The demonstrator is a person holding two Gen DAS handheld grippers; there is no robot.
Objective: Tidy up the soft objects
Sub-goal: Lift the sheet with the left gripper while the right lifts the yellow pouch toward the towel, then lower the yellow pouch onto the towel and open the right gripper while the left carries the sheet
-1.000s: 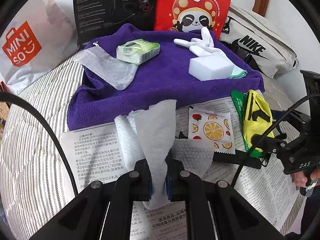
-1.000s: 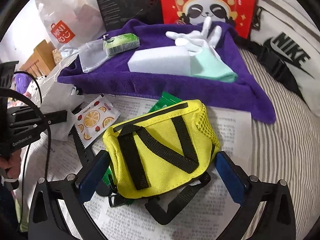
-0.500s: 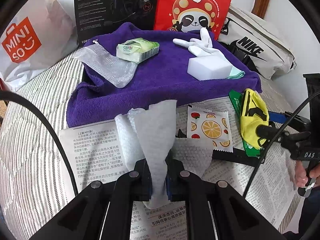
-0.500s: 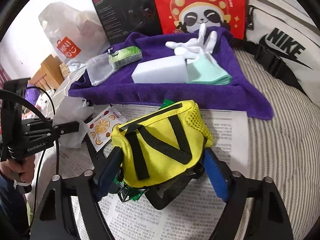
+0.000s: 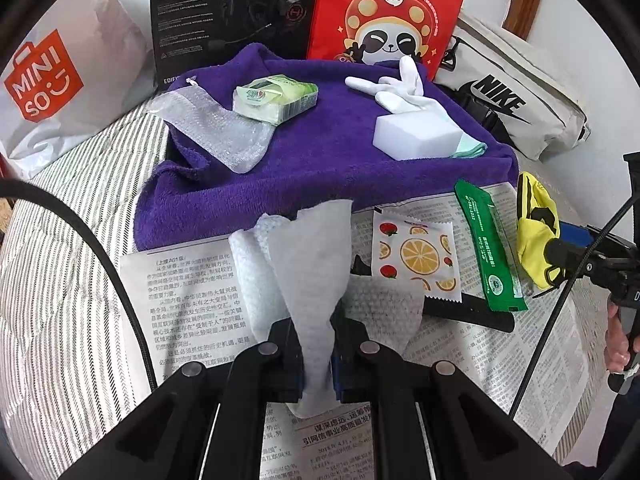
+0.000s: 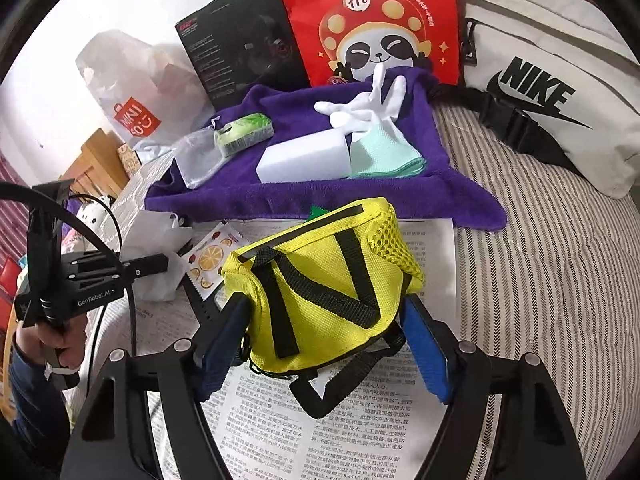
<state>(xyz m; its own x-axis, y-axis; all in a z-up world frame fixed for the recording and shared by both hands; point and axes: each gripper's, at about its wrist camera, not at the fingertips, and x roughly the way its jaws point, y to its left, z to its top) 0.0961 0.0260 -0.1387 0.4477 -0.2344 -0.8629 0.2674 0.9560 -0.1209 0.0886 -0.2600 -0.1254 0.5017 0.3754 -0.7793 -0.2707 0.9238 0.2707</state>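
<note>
Since a second ago, the right hand-held gripper (image 6: 324, 340) has closed in from either side of the yellow pouch (image 6: 320, 284), and its blue pads now press against the pouch's two ends, gripping it; the pouch looks raised a little off the newspaper (image 6: 424, 248), with its black strap hanging beneath. With that shift the green sachet (image 5: 490, 248), half covered before, lies in full view just beside the fruit-print sachet (image 5: 416, 258). Meanwhile the left hand-held gripper (image 5: 318, 354) stays clamped on the white wipe (image 5: 312, 264), which stands up between its closed fingers, its loose folds spreading over the newspaper. Behind these, on the striped bed (image 6: 552, 264), lies the purple towel (image 5: 320, 168). It carries a bubble-wrap pouch (image 5: 216, 132), a green tissue pack (image 5: 276, 98), a white sponge block (image 5: 416, 136) touching a mint cloth (image 6: 380, 152), and a white glove (image 5: 392, 88). At the back stand a Miniso bag (image 5: 60, 80), a black headset box (image 5: 236, 12), a red panda bag (image 5: 388, 12) and a Nike bag (image 5: 516, 92).
</note>
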